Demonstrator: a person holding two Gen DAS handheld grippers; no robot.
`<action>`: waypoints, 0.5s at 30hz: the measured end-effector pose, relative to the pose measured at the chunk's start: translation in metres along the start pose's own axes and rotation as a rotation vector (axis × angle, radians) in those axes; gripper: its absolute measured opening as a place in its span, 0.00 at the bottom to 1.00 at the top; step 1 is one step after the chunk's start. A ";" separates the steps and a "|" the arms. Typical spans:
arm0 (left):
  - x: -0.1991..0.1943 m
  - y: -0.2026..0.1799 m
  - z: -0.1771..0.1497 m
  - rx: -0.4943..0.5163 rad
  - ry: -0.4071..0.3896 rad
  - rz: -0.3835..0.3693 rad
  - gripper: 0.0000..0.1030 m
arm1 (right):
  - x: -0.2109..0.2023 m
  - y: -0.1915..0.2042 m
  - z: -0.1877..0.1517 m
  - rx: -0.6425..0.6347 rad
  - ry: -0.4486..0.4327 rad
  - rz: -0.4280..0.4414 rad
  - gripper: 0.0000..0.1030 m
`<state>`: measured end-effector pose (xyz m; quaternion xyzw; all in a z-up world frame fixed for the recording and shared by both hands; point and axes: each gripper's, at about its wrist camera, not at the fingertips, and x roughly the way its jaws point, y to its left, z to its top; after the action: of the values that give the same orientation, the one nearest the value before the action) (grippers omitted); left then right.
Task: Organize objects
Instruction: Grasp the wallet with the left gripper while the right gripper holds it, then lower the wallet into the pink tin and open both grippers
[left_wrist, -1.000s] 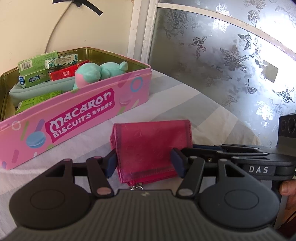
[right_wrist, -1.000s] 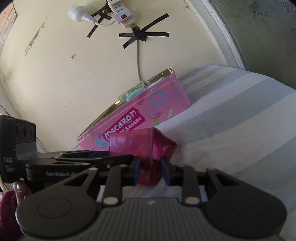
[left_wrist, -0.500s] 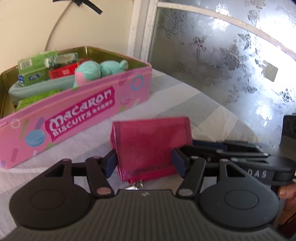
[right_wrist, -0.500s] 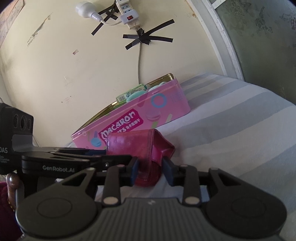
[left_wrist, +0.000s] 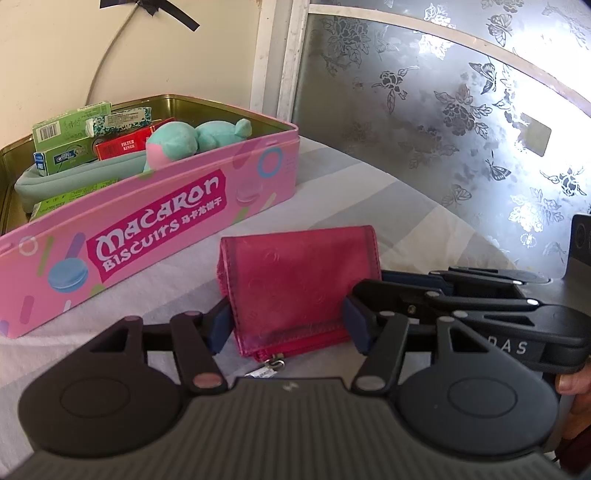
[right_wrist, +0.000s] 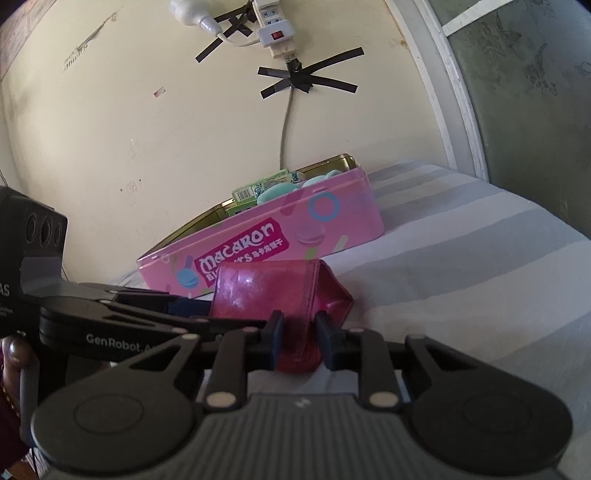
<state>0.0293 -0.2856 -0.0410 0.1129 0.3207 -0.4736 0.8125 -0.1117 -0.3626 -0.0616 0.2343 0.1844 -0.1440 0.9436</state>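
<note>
A magenta wallet (left_wrist: 295, 280) stands on edge on the striped cloth, in front of a pink Macaron Biscuits tin (left_wrist: 155, 225). My left gripper (left_wrist: 286, 325) has its blue pads at the wallet's two side edges, touching them. My right gripper (right_wrist: 300, 343) is shut on the wallet's (right_wrist: 273, 291) lower folded edge from the right side. The tin (right_wrist: 280, 240) holds green and red boxes (left_wrist: 70, 136), a teal pouch and a teal-pink plush toy (left_wrist: 192, 138).
The cream wall with a taped cable and power strip (right_wrist: 275, 31) rises behind the tin. A frosted patterned glass door (left_wrist: 461, 110) stands to the right. The striped cloth (right_wrist: 461, 258) extends right of the wallet.
Both grippers and the wallet have shifted slightly away from the tin and lifted a little. The holds on the wallet are unchanged.
</note>
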 end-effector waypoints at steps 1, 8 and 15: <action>0.000 0.000 0.000 -0.001 0.000 0.000 0.61 | 0.000 0.000 0.000 0.004 0.000 0.002 0.20; -0.008 0.004 0.003 -0.025 -0.015 -0.014 0.48 | -0.005 0.001 -0.001 0.000 -0.012 -0.008 0.18; -0.013 -0.011 0.002 0.015 -0.031 -0.035 0.42 | -0.021 -0.006 0.002 0.023 -0.046 -0.031 0.18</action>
<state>0.0167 -0.2835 -0.0298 0.1059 0.3065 -0.4918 0.8081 -0.1319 -0.3649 -0.0541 0.2390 0.1645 -0.1664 0.9424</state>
